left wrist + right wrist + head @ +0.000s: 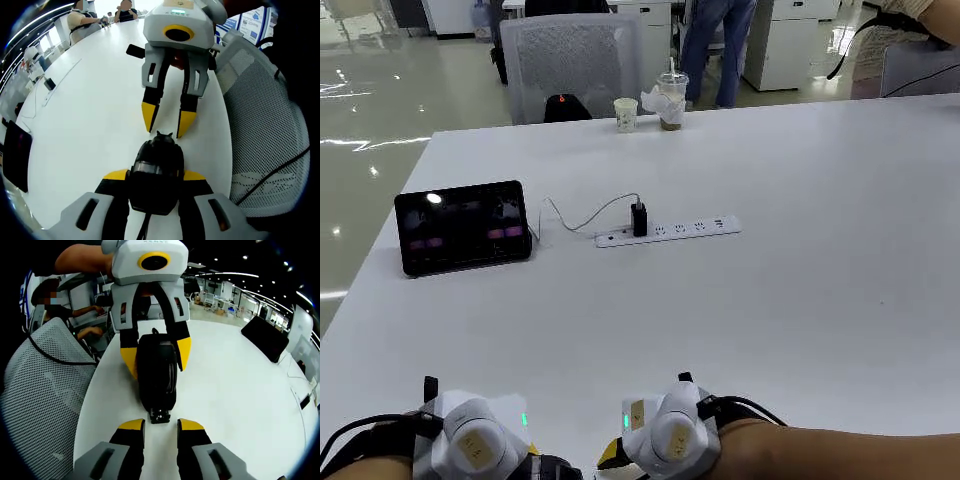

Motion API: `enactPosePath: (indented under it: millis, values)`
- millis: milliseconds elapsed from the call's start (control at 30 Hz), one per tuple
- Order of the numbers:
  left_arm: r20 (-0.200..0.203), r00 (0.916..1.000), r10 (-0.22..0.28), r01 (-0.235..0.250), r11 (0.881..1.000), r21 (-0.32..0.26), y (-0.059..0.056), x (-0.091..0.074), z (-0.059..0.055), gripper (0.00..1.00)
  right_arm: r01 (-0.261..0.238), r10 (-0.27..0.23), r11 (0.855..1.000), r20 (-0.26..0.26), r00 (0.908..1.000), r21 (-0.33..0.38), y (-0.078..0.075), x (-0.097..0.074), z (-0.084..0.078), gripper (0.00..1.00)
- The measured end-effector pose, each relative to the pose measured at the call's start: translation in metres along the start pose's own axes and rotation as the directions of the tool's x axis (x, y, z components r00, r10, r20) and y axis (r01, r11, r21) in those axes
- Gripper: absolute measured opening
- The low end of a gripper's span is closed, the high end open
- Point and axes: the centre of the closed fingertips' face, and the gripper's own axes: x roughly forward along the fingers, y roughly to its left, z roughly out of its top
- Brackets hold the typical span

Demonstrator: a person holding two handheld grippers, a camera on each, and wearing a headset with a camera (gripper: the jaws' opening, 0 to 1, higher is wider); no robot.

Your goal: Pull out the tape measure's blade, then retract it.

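Gripping the black tape measure [156,167] across its case, my left gripper [155,176] has its yellow-tipped jaws closed snug against both sides. The case sits low over the white table [720,310] at the near edge, its blade end aimed at my right gripper [161,426]. That one faces the left head-on with its jaws parted a little, and it holds nothing. The small blade tab [159,415] sits tight at the case mouth, just off the tips and in line with the gap. I cannot tell whether it touches either tip.

Farther out on the left sits a dark tablet [465,227]. To its right lies a white power strip [670,230] with a black charger [639,218] plugged in, and a thin cable [575,215] runs toward the tablet. At the far edge stand a paper cup [626,113] and a lidded drink cup [671,95] with a straw, with a grey chair [570,50] behind them. A mesh chair [260,130] stands just beside the near edge. Beyond are a glossy floor [370,90], white cabinets [790,40] and a person [720,40] standing.
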Motion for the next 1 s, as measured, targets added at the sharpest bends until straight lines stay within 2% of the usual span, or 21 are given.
enactPosePath:
  millis: [267,700,767,833,933,1000]
  values:
    - [0.001,1.0,0.0,0.0,1.0,-0.001,0.0,0.0,0.0,0.32,0.003,-0.003,1.0,-0.006,1.0,-0.004,-0.001,0.002,-0.001,0.13]
    - [0.003,1.0,0.002,-0.002,1.0,-0.002,0.0,0.0,0.0,0.32,-0.007,0.006,1.0,-0.006,1.0,-0.018,0.001,0.012,0.008,0.13]
    - [0.002,1.0,0.003,-0.003,1.0,-0.001,0.0,0.001,0.0,0.32,-0.014,0.014,0.999,-0.01,0.9999,-0.042,0.001,0.012,0.006,0.13]
    - [0.0,1.0,0.002,-0.002,1.0,0.001,0.0,0.001,0.0,0.32,-0.023,0.023,1.0,-0.017,0.9996,-0.011,0.0,0.012,0.005,0.12]
    - [0.003,1.0,0.001,-0.001,1.0,0.003,0.0,0.001,0.0,0.32,-0.027,0.024,0.996,-0.042,0.9988,-0.082,0.002,0.014,0.004,0.12]
    - [0.0,1.0,-0.001,0.001,1.0,0.006,0.0,0.001,0.0,0.32,-0.036,0.036,0.998,-0.018,0.9992,-0.053,0.002,0.012,0.004,0.11]
